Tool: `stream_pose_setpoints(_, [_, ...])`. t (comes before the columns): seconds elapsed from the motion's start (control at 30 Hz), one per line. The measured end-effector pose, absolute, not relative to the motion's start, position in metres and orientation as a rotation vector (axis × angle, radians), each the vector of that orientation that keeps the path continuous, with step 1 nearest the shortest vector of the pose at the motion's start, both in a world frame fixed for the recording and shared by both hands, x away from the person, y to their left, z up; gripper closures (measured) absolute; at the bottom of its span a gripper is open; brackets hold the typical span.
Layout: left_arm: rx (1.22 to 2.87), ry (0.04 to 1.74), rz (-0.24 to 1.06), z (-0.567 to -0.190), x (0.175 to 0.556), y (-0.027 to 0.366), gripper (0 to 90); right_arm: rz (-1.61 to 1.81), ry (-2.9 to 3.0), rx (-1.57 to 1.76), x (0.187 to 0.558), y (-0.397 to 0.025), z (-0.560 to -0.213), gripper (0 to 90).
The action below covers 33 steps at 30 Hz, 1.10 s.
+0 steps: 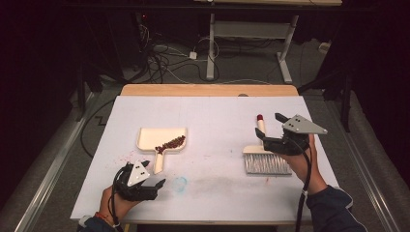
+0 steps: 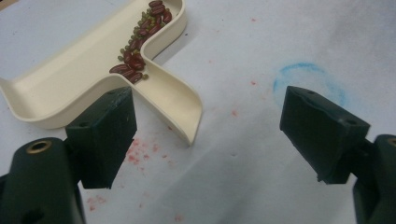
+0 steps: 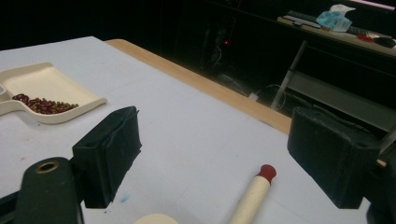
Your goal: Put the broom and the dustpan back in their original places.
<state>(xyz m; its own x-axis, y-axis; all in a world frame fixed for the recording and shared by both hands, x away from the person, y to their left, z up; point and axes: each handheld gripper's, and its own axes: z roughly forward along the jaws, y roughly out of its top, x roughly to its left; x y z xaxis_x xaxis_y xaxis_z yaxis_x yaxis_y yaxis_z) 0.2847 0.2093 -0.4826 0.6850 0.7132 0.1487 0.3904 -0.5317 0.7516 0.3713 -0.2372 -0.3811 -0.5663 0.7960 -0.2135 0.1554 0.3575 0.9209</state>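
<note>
status: beans are already in the dustpan, heaped at the near wall where the pan meets its handle; none loose on the white table cover that i can make out, just reddish smears and a blue ring mark. so the sweep looks finished, and the step in hand is either lifting the pan or parking the tools.

left gripper sits near the front-left of the table, jaws wide apart, holding nothing. in the left gripper view the dustpan handle lies just ahead of the left jaw, not between the pads.

right gripper hovers over the brush, jaws apart, nothing clamped. brush lies flat on the right side, bristles toward the person, its red-tipped handle pointing away and showing between the open jaws in the right gripper view.

next move, my read: shift the left gripper forward and sideways so the pan handle sits between the pads, close, lift level. beans sit right at the handle neck, so any tilt toward the open lip spills them.
</note>
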Motion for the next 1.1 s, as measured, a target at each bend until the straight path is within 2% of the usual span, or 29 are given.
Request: stream_pose_setpoints(1.1, [2.193,0.841,0.581,-0.484,0.285,0.209,18.2,1.216,2.009,0.735,0.335,-0.238,-0.391,16.2])
